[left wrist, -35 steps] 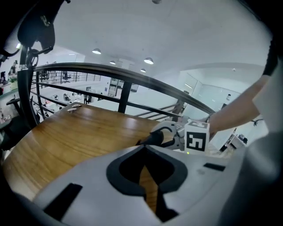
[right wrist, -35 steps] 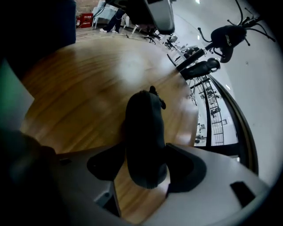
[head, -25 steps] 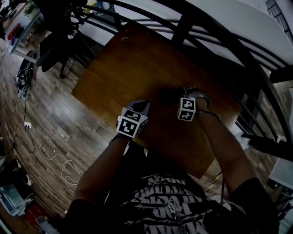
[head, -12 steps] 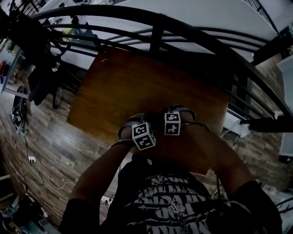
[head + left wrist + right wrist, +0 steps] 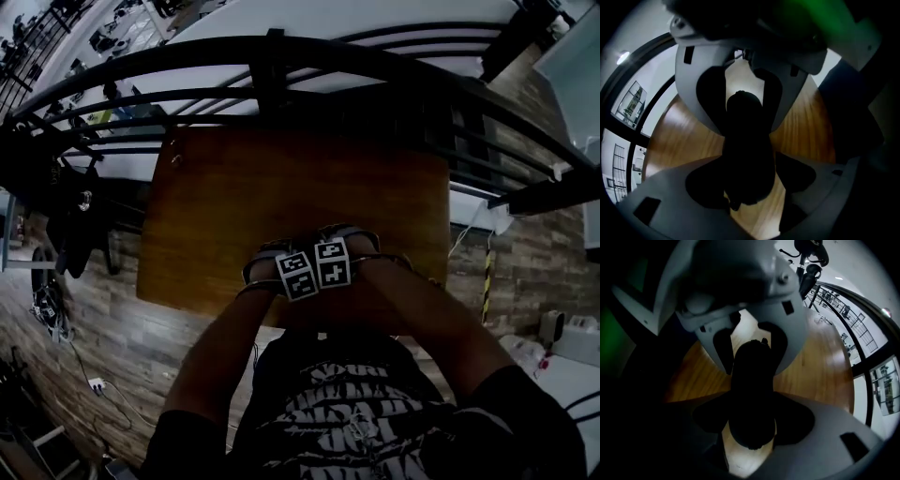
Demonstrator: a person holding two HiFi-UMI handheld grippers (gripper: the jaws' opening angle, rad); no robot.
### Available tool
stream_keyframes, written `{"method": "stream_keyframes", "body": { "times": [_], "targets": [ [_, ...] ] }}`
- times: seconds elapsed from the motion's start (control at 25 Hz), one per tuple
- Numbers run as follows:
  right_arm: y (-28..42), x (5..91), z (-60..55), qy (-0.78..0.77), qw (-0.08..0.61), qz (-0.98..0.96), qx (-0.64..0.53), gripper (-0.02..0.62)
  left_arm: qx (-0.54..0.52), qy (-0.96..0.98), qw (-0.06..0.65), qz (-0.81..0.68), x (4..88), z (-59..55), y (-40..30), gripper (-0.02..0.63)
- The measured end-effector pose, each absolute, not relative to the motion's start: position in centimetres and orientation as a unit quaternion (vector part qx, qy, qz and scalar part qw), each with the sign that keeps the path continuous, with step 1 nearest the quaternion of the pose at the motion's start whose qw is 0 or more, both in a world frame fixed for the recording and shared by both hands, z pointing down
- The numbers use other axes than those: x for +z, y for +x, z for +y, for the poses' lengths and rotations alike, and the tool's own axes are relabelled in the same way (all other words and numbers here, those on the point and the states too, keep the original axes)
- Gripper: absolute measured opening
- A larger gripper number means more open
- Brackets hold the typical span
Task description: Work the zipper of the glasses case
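A black, long glasses case (image 5: 745, 140) lies on the brown wooden table (image 5: 281, 187), near its front edge. The grippers face each other across it, and in the head view their marker cubes touch side by side. My left gripper (image 5: 754, 176) straddles one end of the case (image 5: 752, 380); its jaws have just been opening and stand wide, the case between them. My right gripper (image 5: 752, 425) has the other end between its dark pads, which appear to press on it. No zipper detail shows on the dark case.
A small object (image 5: 174, 157) sits at the table's far left corner. A black curved railing (image 5: 281, 56) runs beyond the table. Dark equipment (image 5: 75, 216) stands on the plank floor (image 5: 84, 328) at the left, and a brick wall (image 5: 534, 253) rises at the right.
Both grippers have drawn together near the table's front edge. The left gripper has rolled and sunk, so its cube now sits against the right one. The head view has swung toward the railing.
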State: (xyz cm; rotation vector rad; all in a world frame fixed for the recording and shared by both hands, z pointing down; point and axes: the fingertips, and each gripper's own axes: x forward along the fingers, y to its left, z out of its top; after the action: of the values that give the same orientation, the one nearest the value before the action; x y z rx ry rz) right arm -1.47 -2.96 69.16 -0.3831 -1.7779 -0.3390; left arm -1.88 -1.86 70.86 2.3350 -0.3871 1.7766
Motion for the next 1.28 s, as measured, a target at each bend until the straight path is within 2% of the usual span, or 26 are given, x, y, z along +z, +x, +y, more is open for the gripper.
{"method": "stream_keyframes", "body": {
  "times": [0.04, 0.12, 0.24, 0.44, 0.6, 0.64, 0.72, 0.8, 1.04, 1.28],
  "targets": [
    [-1.4, 69.1, -2.8, -0.166, 0.596, -0.772, -0.145, 0.256, 0.597, 0.785, 0.093, -0.134, 71.4, -1.9, -1.8, 0.318],
    [-1.2, 69.1, -2.6, -0.159, 0.583, -0.785, -0.140, 0.259, 0.592, 0.788, 0.103, -0.135, 72.0, -1.9, -1.7, 0.271],
    [0.4, 68.6, -3.4, -0.123, 0.567, -0.808, -0.101, 0.264, 0.588, 0.792, 0.108, -0.122, 72.0, -1.9, -1.5, 0.268],
    [7.5, 68.8, -5.9, -0.084, 0.596, -0.795, -0.070, 0.267, 0.586, 0.793, 0.132, -0.105, 72.2, -1.7, -1.4, 0.268],
    [10.4, 68.4, -6.3, -0.083, 0.591, -0.801, -0.050, 0.262, 0.585, 0.793, 0.133, -0.108, 72.3, -1.7, -1.2, 0.268],
    [10.4, 68.2, -6.4, -0.080, 0.584, -0.806, -0.051, 0.238, 0.585, 0.792, 0.133, -0.109, 72.2, -1.7, -1.2, 0.268],
    [9.8, 67.8, -6.7, -0.068, 0.567, -0.819, -0.056, 0.128, 0.587, 0.791, 0.134, -0.109, 72.1, -1.5, -1.1, 0.268],
    [9.1, 68.1, -6.6, -0.066, 0.555, -0.828, -0.052, 0.091, 0.586, 0.792, 0.134, -0.110, 72.1, -1.5, -1.0, 0.268],
    [8.5, 70.3, -5.9, -0.096, 0.550, -0.826, -0.081, 0.092, 0.559, 0.815, 0.103, -0.112, 71.7, -1.5, -0.5, 0.265],
    [6.4, 69.3, -5.0, -0.129, 0.497, -0.852, -0.103, 0.092, 0.533, 0.829, 0.085, -0.144, 71.6, -1.7, -0.9, 0.264]
  ]
}}
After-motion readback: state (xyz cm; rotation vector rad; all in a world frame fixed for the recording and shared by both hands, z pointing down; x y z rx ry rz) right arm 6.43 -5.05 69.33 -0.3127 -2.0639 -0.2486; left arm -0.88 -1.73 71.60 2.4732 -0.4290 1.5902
